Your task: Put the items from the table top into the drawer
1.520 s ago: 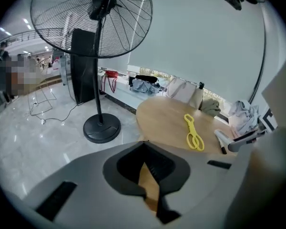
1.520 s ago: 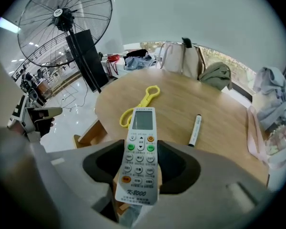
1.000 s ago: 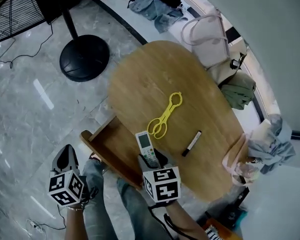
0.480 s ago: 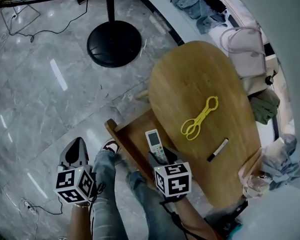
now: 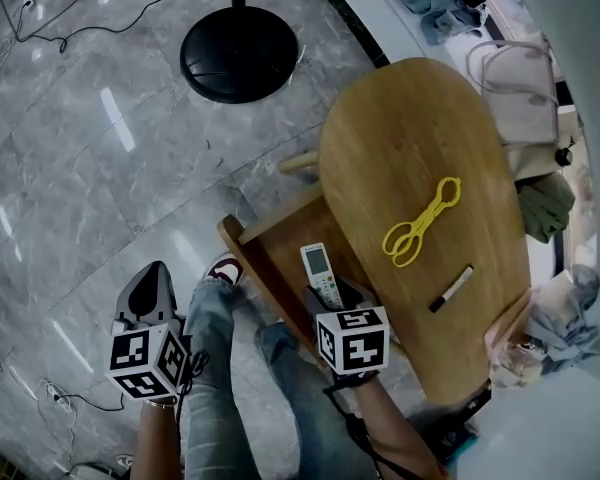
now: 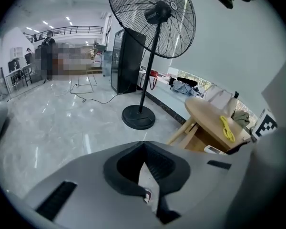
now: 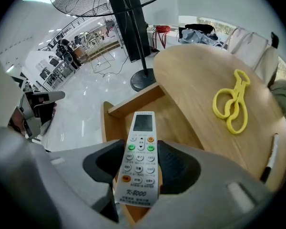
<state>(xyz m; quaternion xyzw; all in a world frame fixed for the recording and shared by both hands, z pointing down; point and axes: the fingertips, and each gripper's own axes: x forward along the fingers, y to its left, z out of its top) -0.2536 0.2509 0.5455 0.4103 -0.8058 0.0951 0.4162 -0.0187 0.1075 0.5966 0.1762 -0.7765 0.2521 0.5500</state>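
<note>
My right gripper (image 5: 327,296) (image 7: 139,162) is shut on a white remote control (image 5: 319,273) (image 7: 141,152), its pads pressing the remote's long sides. It holds the remote tilted down over the open wooden drawer (image 5: 267,258) (image 7: 115,109), which sticks out from under the oval wooden table (image 5: 410,118) (image 7: 190,75). Yellow plastic tongs (image 5: 420,223) (image 7: 233,105) and a black-and-white marker pen (image 5: 451,288) (image 7: 271,155) lie on the tabletop. My left gripper (image 5: 148,290) (image 6: 145,178) hangs over the floor left of the drawer, fingertips together, holding nothing.
A standing fan (image 6: 150,18) has its round black base (image 5: 240,53) on the marble floor beyond the drawer. The person's legs in jeans (image 5: 212,368) stand right below the drawer front. Bags and clothes (image 5: 520,78) line the wall behind the table.
My right gripper has sunk with the remote, from the table's edge to over the open drawer. The left gripper has drifted slightly lower over the floor.
</note>
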